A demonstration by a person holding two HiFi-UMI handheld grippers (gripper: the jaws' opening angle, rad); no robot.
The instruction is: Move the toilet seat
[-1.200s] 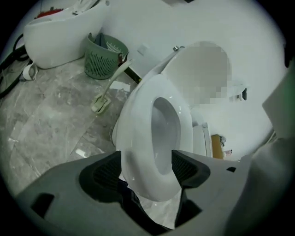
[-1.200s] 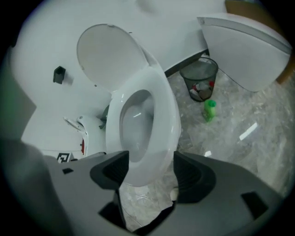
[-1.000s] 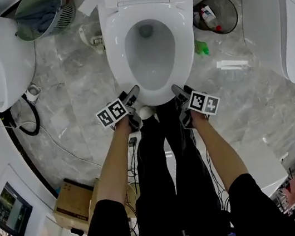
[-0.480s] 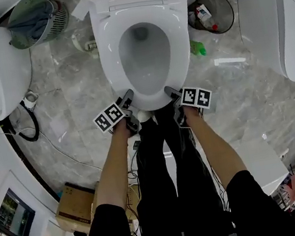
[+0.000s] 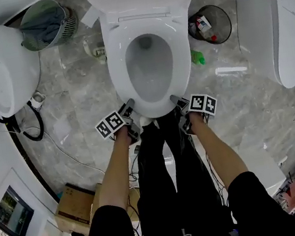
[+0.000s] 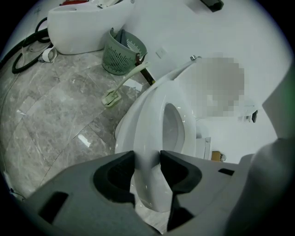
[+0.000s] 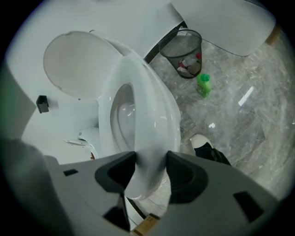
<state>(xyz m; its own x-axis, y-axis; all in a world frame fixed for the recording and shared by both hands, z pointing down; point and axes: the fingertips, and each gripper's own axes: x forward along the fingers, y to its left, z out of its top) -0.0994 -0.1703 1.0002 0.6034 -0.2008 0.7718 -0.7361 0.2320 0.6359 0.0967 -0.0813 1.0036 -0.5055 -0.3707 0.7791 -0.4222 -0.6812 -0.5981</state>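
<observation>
- My left tool [image 6: 147, 159] is closing on the front rim of the toilet seat [image 6: 154, 124]. The white rim fills the gap between the jaws, and both dark pads meet it.
- My right tool [image 7: 151, 161] is closing in the same way on the toilet seat [image 7: 152, 115], a little to the other side of its front tip. The rim fills that gap too, with a pad against each face.
- In the head view, the left tool [image 5: 129, 107] and the right tool [image 5: 175, 100] sit at the near end of the toilet seat [image 5: 119, 71], one on each side of its tip, with my forearms running back from them.
- The seat lies down over the bowl, and the lid [image 7: 69, 60] stands raised behind it.
- My white shoe [image 7: 200, 140] is on the floor just beside the toilet's base.
- On the marble floor [image 5: 76, 99], a green bottle [image 5: 199, 57] lies to the right of the bowl, near a wire waste bin [image 5: 212, 21] with rubbish in it.
- A green basket [image 5: 42, 17] stands at the far left, beside a white fixture [image 5: 5, 66].
- A second toilet [image 5: 270, 30] stands well apart on the right.
- A cardboard box [image 5: 75, 203] sits at the near left.
</observation>
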